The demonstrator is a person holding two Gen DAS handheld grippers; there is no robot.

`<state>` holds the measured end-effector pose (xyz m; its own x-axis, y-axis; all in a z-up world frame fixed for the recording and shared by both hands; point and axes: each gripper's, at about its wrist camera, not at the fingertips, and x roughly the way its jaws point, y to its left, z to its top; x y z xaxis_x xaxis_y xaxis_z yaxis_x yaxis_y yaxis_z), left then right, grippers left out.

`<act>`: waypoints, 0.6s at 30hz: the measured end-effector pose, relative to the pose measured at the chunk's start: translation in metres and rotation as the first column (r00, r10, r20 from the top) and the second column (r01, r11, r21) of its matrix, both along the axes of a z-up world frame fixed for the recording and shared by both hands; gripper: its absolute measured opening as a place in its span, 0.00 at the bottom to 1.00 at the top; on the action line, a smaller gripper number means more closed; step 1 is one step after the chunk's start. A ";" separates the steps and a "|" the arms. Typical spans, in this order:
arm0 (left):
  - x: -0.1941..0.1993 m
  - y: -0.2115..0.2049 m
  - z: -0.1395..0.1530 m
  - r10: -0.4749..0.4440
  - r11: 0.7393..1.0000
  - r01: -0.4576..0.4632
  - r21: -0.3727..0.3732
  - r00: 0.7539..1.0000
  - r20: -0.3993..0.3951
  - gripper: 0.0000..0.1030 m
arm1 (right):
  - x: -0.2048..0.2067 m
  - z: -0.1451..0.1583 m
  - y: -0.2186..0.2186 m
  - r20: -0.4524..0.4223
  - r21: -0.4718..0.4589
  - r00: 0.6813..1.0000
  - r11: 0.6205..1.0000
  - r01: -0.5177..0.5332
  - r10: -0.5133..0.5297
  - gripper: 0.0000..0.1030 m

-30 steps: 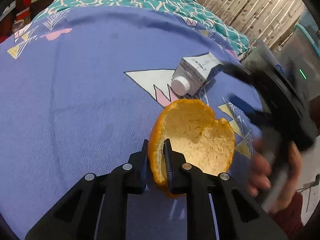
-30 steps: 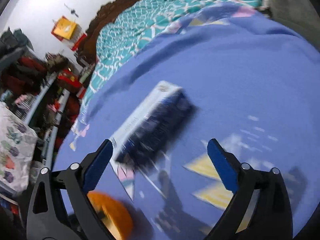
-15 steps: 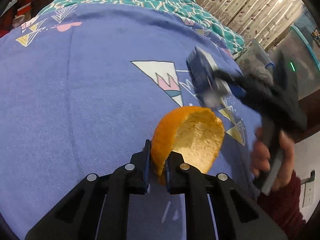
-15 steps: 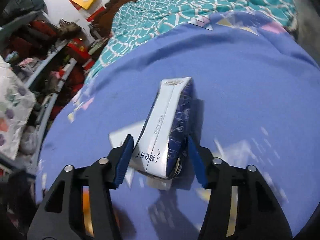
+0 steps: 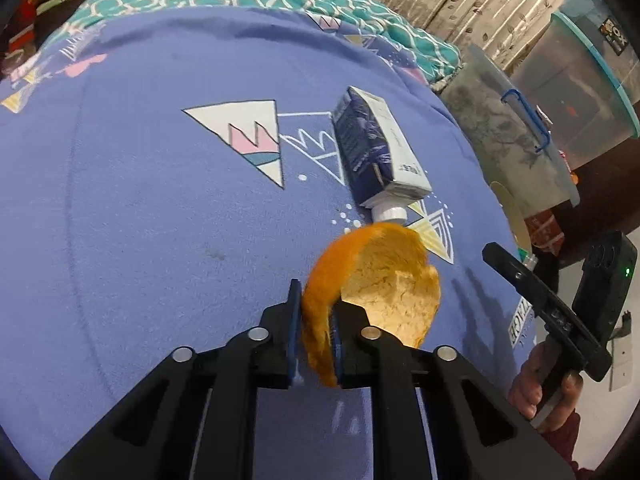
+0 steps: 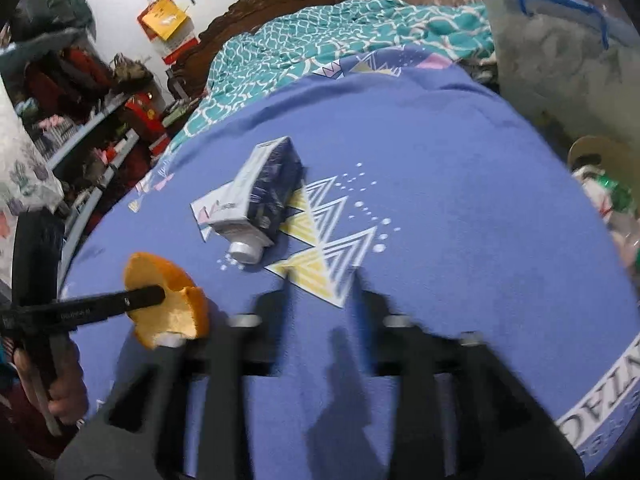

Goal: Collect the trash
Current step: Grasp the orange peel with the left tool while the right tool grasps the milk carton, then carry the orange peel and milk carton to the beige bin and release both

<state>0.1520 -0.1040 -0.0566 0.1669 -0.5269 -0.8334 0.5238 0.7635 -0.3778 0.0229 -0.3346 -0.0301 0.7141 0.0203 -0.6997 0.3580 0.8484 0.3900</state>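
On the blue-violet fleece blanket (image 5: 140,220) printed with white, pink and yellow triangles, the landmark is the small dark-blue and white drink carton (image 5: 372,152) with a white screw cap, lying on its side with the cap end toward the cameras.

Left of the carton in the right wrist view, and nearer than it in the left wrist view, the left gripper (image 5: 314,322) pinches the rim of a cupped orange peel half (image 5: 384,292), pale pith facing right. Its jaws stand narrow, one pad on each face of the peel, and are easing apart; the peel is lifted clear of the blanket, its top edge just short of the carton's cap.

Right of the carton and nearer than it, the right gripper (image 6: 320,300) is motion-blurred. Its jaws are wide, opening, with nothing between them, and they stand apart from the carton.

Right of the carton, past the blanket's edge, stands a frosted plastic storage box (image 5: 504,120) with a blue clip.
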 end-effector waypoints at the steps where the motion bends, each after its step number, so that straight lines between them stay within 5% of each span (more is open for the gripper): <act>1: -0.002 0.003 0.001 0.007 1.000 -0.007 0.005 1.000 0.012 0.24 | 0.001 0.000 0.001 0.033 0.015 0.999 1.000 0.018 -0.019 0.84; 4: -0.003 0.016 0.002 0.016 1.000 -0.017 0.024 0.999 0.032 0.25 | 0.010 -0.001 0.012 0.063 0.016 0.998 1.000 0.007 -0.008 0.82; 8: 0.000 0.027 -0.001 0.025 1.000 -0.026 0.008 0.999 0.020 0.48 | 0.035 -0.002 0.027 0.046 0.006 0.999 1.000 -0.022 0.022 0.82; 18: 0.013 0.021 0.001 -0.007 0.999 0.007 -0.051 1.000 0.000 0.52 | 0.103 -0.005 0.053 -0.020 -0.091 0.997 0.993 -0.080 0.078 0.81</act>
